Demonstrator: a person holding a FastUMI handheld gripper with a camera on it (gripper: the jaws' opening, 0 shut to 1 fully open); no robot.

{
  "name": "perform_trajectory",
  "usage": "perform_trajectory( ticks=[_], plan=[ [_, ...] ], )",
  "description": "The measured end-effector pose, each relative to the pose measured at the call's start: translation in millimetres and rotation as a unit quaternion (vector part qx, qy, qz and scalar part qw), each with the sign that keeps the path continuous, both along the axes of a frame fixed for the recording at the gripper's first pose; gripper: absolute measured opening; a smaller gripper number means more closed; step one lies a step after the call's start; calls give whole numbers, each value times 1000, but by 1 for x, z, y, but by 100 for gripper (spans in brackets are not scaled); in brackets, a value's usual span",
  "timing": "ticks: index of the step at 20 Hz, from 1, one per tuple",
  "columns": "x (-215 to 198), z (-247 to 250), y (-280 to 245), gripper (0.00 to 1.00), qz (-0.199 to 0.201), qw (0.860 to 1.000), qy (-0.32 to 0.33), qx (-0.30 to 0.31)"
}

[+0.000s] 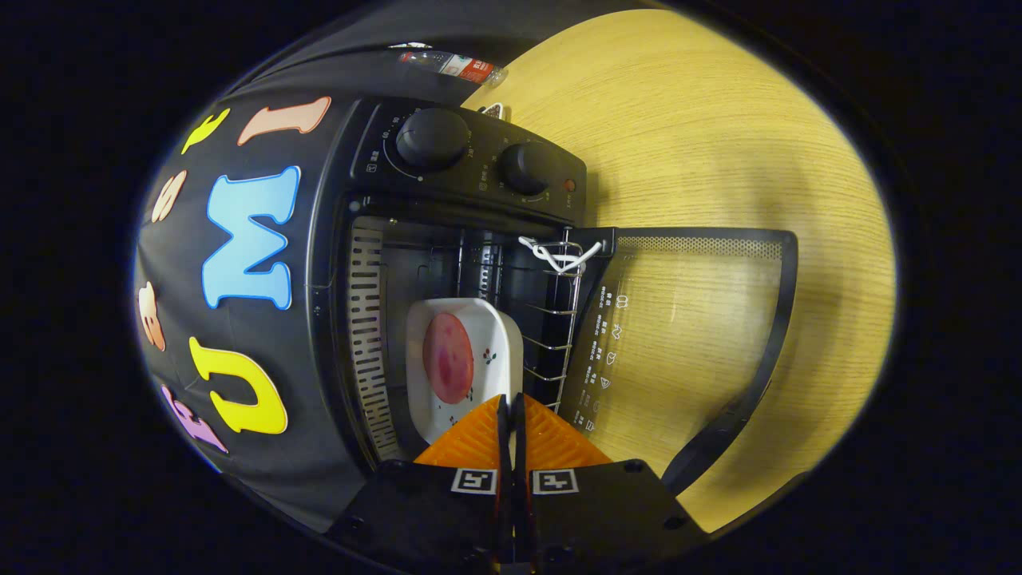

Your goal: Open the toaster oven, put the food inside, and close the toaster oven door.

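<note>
The tool (511, 407) is clenched, its two fingers pressed together with nothing between them. Just ahead of the fingertips, inside the toaster oven (447, 263), sits one white dish (495, 335) carrying one round pink slice of food (447, 357) (the dish's near edge is hidden behind the fingers). The oven's one glass door (703, 335) hangs open over the wooden surface (718, 144). Two knobs (432, 137) sit on the control panel. One bottle (451, 65) lies beyond the oven.
</note>
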State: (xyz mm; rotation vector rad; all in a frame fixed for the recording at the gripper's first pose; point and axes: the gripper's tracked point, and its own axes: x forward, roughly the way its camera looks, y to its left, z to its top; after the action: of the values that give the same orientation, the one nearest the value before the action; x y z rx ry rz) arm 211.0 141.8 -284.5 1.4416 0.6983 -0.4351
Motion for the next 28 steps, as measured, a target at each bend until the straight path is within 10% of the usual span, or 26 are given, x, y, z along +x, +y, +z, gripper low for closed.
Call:
perform_trajectory(
  ticks=[10, 13, 17, 28],
  plan=[
    [13, 13, 0, 14, -22, 999, -27, 24],
    [6, 26, -2, 70, -9, 999, -47, 11],
    [-14, 30, -1, 97, 32, 998, -45, -18],
    [-89, 42, 13, 98, 235, 952, -81, -180]
  ],
)
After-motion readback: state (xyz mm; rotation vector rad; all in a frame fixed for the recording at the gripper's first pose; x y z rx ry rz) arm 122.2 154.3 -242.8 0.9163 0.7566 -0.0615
